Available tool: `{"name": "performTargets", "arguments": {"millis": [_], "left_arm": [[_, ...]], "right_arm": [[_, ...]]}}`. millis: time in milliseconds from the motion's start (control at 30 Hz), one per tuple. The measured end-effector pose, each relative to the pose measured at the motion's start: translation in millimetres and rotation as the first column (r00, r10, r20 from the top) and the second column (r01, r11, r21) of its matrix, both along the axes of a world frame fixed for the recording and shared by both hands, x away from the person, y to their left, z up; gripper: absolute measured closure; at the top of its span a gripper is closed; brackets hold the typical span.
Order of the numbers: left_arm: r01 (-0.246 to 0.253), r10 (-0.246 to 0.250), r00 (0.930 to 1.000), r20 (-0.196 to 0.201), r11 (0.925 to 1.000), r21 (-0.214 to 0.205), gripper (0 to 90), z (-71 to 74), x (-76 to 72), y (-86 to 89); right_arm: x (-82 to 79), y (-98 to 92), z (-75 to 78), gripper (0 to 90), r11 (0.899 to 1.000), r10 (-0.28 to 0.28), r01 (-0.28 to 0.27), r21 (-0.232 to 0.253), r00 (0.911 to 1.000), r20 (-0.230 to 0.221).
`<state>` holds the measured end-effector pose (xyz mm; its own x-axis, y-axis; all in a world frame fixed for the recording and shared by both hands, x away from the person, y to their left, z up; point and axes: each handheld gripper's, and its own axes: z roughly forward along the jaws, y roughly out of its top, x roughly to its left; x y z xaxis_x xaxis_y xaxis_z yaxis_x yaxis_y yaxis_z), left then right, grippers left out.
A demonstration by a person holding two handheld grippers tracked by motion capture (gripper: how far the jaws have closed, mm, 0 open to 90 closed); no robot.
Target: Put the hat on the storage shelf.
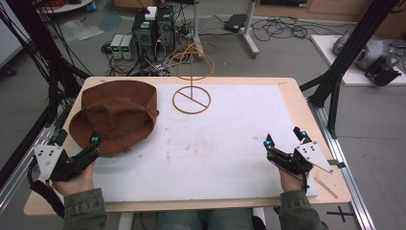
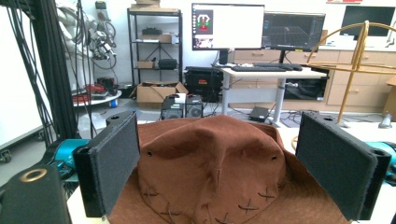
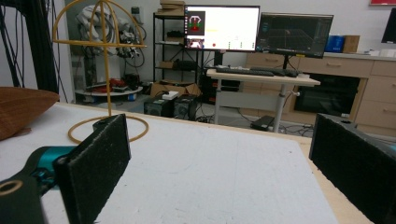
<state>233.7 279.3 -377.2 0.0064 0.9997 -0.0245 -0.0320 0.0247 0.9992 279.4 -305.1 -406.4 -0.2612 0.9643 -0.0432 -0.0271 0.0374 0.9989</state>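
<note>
While the left gripper (image 1: 79,155) is held at the near left of the white-topped wooden table (image 1: 230,143), its jaws are spread wide, nothing clamped. The brown stitched leather hat (image 2: 215,172) is seen just ahead of them, its brim reaching between the pads. The right gripper (image 1: 285,151) is likewise parted and empty, well apart from the hat. A thin yellow wire hat stand (image 3: 105,70) is noted beyond it, to its left.
</note>
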Motion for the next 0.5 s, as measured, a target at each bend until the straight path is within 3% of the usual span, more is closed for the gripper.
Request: {"name": "performTargets", "arguments": {"millis": [500], "left_arm": [[0.005, -0.004, 1.0, 0.003, 1.0, -0.007, 14.2, -0.6, 10.0, -5.1]], "right_arm": [[-2.8, -6.9, -3.3, 4.8, 1.0, -0.018, 0.018, -0.017, 0.9998, -0.006]]}}
